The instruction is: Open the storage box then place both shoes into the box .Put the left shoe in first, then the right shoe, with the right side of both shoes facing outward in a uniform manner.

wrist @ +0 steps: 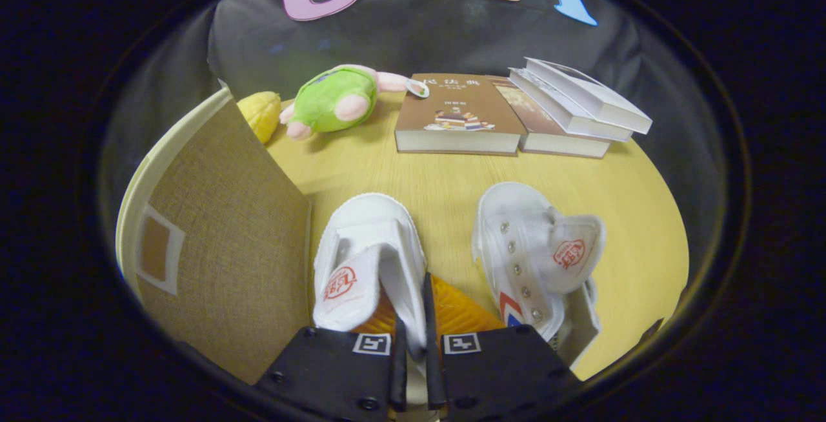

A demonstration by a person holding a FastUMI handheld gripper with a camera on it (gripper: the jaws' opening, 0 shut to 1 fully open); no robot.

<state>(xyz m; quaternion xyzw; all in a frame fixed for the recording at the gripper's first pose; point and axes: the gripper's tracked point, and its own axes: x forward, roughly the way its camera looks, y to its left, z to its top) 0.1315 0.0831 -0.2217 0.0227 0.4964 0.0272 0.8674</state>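
Gripper view – two shoes, hand-held gripper clamping one.

Your storage box stands at the near left of the table, a tan woven-fabric box with its flap raised and tilted. Just right of it sits one white high-top shoe, toe pointing far, its side wall pinched between your gripper fingers. The other white shoe lies right of it, tongue flopped open, apart from the first.
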